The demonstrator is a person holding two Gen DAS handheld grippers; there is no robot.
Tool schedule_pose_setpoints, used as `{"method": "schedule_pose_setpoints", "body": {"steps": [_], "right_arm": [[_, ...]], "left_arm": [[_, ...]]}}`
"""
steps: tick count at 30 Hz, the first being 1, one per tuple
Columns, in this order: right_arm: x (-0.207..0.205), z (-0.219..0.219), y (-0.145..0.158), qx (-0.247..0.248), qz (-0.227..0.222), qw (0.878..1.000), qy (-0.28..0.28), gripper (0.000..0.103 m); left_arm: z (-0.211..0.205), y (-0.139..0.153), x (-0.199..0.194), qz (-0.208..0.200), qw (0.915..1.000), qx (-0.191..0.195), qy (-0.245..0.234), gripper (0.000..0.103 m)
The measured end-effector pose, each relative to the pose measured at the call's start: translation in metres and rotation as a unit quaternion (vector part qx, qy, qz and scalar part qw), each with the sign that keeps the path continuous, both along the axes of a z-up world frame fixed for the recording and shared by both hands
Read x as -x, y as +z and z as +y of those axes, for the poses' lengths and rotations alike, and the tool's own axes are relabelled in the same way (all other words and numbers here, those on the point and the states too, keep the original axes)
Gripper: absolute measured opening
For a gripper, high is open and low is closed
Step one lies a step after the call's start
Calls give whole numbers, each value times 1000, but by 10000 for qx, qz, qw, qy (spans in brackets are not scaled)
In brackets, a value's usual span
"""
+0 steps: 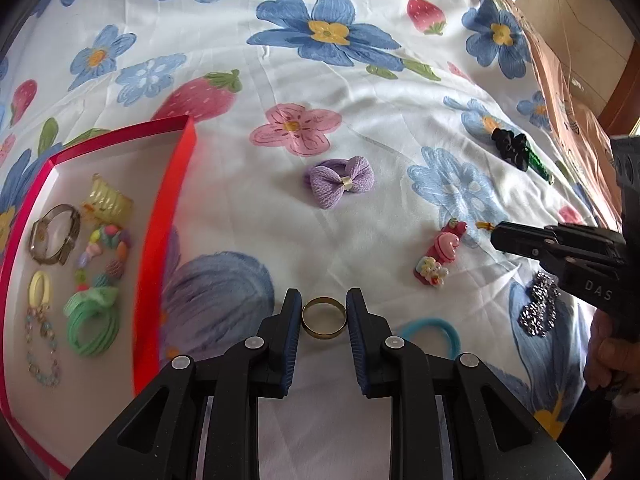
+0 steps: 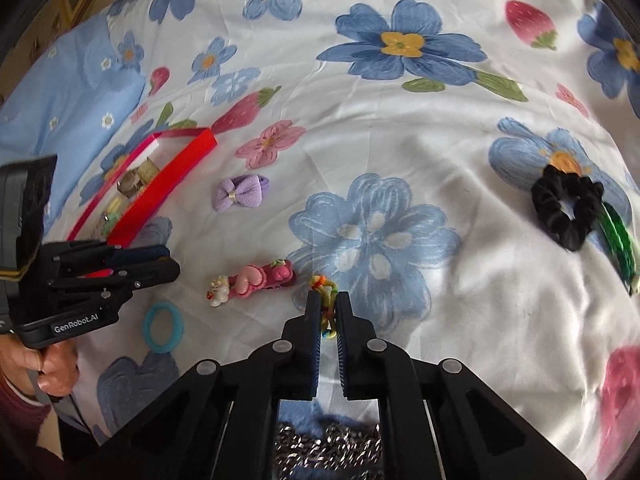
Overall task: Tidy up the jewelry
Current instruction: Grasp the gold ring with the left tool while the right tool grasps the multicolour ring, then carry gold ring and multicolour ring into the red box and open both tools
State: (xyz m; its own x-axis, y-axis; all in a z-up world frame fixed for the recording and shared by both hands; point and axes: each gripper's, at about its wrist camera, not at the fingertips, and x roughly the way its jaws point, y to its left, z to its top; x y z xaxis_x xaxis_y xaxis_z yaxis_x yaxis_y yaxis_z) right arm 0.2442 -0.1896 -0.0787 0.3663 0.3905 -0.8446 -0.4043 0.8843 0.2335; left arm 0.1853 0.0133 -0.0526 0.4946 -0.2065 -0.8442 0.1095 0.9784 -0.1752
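My left gripper (image 1: 324, 312) is open, its fingers on either side of a gold ring (image 1: 324, 317) lying on the floral bedsheet. My right gripper (image 2: 327, 306) is shut on a small multicoloured elastic band (image 2: 326, 286), just above the sheet; it shows in the left wrist view (image 1: 496, 234) at the right. The red box (image 1: 182, 216) at the left holds a watch (image 1: 54, 236), a yellow clip, a bead bracelet, a green hair tie and a chain. The box also shows in the right wrist view (image 2: 160, 196).
On the sheet lie a purple bow tie (image 1: 340, 182), a pink heart hair clip (image 1: 440, 254), a blue hair ring (image 1: 436, 330), a silver chain (image 1: 538, 310), a black scrunchie (image 2: 568, 208) and a green clip (image 2: 620, 240). A blue pillow (image 2: 68, 80) lies far left.
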Motion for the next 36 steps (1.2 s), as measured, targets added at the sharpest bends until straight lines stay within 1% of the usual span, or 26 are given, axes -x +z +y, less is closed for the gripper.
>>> {"method": "schedule_pose_setpoints", "body": {"steps": [4,7,11,17,27,36], "right_arm": [[12,2,8,-226,-10,9997,-74,6],[20,10,13,-376,-7,9993,-30,6],[30,31,20,-494,-28,9986,167,6],[39,63,30,-628,-100,9969,463,6],[47,112,36,-728,-115,9933,895,6],[50,147,38,-747,-85,9902,1178,7]], "left_arm": [[11,12,16,-96,9998,89,115,22],[18,23,30,-198,9995,117,196,22],[31,38,48,-350,9988,142,318,22],[55,54,74,-493,9970,142,573,22],[96,64,100,-544,9932,162,1018,22],[123,64,111,-569,9894,168,1328,22]]}}
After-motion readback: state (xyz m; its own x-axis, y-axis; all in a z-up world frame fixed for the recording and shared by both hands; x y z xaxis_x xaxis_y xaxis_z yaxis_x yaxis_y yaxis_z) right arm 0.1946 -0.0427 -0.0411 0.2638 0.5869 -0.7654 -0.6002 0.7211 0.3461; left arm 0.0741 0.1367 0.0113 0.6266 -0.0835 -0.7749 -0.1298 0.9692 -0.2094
